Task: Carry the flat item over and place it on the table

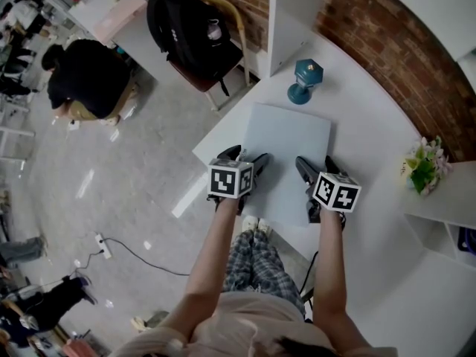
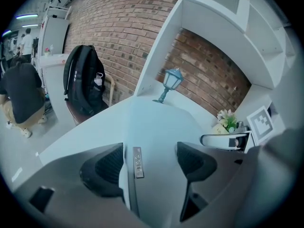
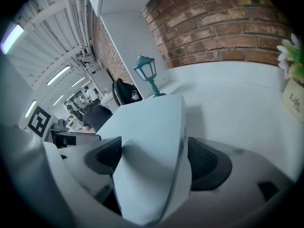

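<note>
Everything sits on the white curved table. The pale grey-blue flat slab lies flat on it, just on the person's side of the teal lantern-shaped lamp, not touching it. The left gripper and right gripper sit at the slab's edge farthest from the lamp. Both have jaws spread wide, with the slab's rim between the pads and nothing clamped.
</note>
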`<state>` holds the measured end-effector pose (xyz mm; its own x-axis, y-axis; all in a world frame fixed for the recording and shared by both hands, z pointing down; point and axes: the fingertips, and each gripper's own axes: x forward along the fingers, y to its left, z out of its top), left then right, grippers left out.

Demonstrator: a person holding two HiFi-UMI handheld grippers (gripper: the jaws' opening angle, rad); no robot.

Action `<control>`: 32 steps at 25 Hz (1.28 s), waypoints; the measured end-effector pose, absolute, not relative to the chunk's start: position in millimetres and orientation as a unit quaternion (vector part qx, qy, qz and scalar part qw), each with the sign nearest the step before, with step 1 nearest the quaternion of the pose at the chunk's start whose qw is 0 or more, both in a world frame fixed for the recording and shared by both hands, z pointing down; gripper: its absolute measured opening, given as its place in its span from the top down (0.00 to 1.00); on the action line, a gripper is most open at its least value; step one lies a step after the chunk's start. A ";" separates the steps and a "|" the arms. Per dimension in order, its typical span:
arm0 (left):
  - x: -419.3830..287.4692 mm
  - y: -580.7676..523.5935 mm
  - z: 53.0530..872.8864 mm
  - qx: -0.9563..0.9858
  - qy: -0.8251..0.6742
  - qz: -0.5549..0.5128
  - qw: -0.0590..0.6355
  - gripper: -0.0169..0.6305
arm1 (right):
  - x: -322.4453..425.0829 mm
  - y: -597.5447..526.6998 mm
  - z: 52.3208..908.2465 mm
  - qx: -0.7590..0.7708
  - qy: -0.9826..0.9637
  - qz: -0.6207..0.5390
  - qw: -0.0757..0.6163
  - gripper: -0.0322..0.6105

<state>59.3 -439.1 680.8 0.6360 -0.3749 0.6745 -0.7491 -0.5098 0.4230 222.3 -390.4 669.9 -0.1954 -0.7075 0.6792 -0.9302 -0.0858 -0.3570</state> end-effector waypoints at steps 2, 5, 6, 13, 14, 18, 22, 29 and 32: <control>60.6 -440.2 676.7 0.833 -0.338 0.254 0.357 0.44 | 221.4 -390.3 667.2 0.617 -0.665 0.399 0.132 0.27; 59.2 -443.9 660.2 0.841 -0.342 0.240 0.344 0.44 | 219.5 -389.1 655.3 0.618 -0.672 0.392 0.115 0.27; 57.4 -445.9 651.7 0.844 -0.345 0.235 0.337 0.44 | 219.9 -388.8 648.4 0.620 -0.675 0.386 0.107 0.27; 34.7 -454.6 572.4 0.881 -0.363 0.151 0.265 0.45 | 235.7 -375.6 570.0 0.642 -0.710 0.289 0.027 0.31; 31.5 -454.4 561.3 0.885 -0.365 0.138 0.254 0.45 | 238.5 -372.1 556.9 0.645 -0.715 0.267 0.016 0.36; 21.7 -450.6 515.6 0.902 -0.373 0.089 0.197 0.59 | 247.2 -357.2 507.8 0.659 -0.727 0.193 -0.015 0.54; 12.4 -438.7 469.5 0.913 -0.379 0.051 0.142 0.74 | 252.8 -339.5 463.8 0.679 -0.722 0.132 -0.025 0.68; -1.7 -418.3 404.2 0.921 -0.382 -0.012 0.072 0.90 | 263.2 -312.0 405.8 0.704 -0.706 0.058 -0.048 0.90; -8.1 -412.1 386.1 0.921 -0.384 -0.030 0.053 0.91 | 264.6 -302.6 390.6 0.707 -0.704 0.043 -0.060 0.92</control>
<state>-8.1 -412.1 386.1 0.7035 -0.7105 -0.0138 -0.7043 -0.6997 0.1202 264.6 -302.6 390.6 0.0055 -0.9997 -0.0238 -0.9896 -0.0020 -0.1441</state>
